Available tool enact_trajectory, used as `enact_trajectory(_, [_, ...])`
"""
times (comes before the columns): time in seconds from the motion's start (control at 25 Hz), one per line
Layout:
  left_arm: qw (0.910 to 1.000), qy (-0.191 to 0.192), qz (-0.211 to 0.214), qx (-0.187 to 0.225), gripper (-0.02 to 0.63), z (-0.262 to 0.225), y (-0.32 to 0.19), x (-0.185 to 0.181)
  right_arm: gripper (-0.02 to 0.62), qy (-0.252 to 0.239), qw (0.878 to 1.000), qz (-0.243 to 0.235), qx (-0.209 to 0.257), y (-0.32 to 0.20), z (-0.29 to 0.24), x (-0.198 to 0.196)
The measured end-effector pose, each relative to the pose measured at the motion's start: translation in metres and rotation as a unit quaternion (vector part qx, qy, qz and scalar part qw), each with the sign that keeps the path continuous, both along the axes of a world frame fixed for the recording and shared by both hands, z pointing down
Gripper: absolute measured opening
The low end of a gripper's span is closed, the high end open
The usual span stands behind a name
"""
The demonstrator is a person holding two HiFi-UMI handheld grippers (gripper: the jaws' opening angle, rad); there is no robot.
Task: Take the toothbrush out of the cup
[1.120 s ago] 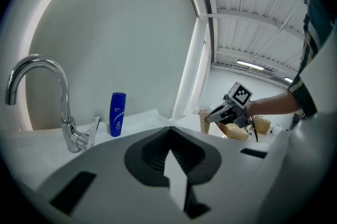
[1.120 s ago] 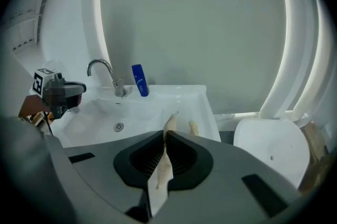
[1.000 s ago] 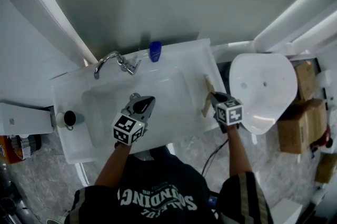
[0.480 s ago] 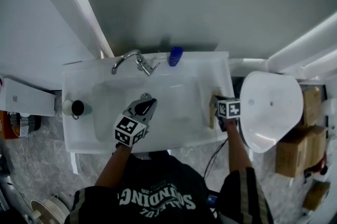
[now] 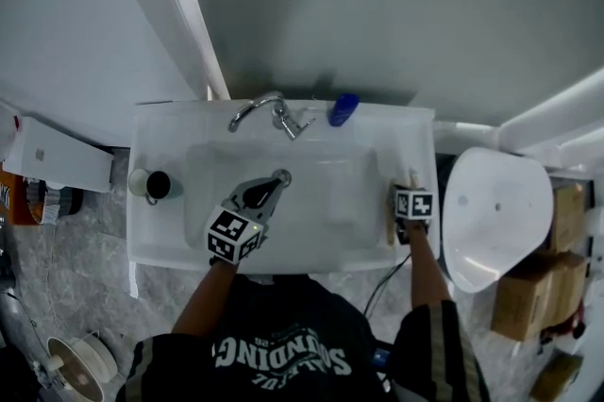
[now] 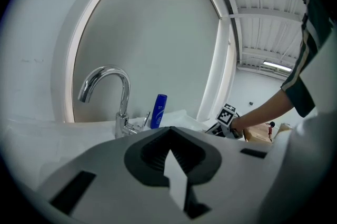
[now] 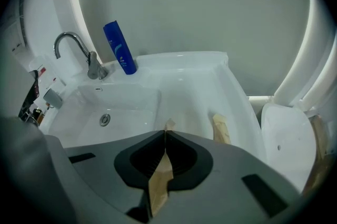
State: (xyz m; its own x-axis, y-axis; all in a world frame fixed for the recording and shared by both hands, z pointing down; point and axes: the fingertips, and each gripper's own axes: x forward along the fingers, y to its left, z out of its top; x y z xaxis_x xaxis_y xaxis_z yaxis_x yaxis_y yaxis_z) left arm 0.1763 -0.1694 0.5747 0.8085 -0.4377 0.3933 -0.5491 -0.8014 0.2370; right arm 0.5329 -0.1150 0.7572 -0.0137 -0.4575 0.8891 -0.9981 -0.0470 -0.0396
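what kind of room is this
Most likely a bathroom: a white sink with a chrome faucet, what looks like a toilet right beside it, and a blue bottle standing on the sink's back ledge.

Tan toothbrush (image 7: 158,186), blue bottle (image 5: 343,108), white sink (image 5: 160,230)

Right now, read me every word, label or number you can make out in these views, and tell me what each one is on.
"SOUNDING", upside down, on the person's dark shirt; the smaller line beside it is too blurred.
Blue bottle: no label that can be read.
Marker cubes: square patterns only, no letters.
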Motion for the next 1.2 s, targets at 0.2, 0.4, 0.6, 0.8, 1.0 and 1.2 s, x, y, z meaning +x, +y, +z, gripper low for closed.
enact_trajectory(0.2, [1.0000,-0.002,0.001,-0.002,-0.003,0.001,-0.001,-0.010,0.051,0.012,1.000,-0.001,0.001,0.002,-0.003,-0.010])
enact_trajectory(0.4, [1.0000,0.001,0.006,0.002,-0.003,-0.001,-0.006,-0.020,0.095,0.033,0.999,-0.004,0.029,-0.004,-0.015,-0.014])
enact_trajectory(0.6, [0.9999,0.004,0.011,0.010,-0.003,-0.008,-0.011,-0.033,0.095,0.038,0.997,0.005,0.062,-0.017,-0.043,-0.032])
enact_trajectory(0.8, [0.9998,0.008,0.010,0.017,-0.003,-0.014,-0.015,-0.051,0.094,0.009,0.995,0.002,0.101,-0.037,-0.064,-0.074])
enact_trajectory(1.0, [0.9996,0.008,0.002,0.026,-0.003,-0.021,-0.021,-0.075,0.019,0.039,0.994,-0.025,0.103,-0.045,-0.073,-0.120])
enact_trajectory(1.2, [0.9992,0.006,-0.017,0.036,-0.003,-0.028,-0.024,-0.105,-0.002,0.002,0.987,-0.046,0.151,-0.056,-0.091,-0.190])
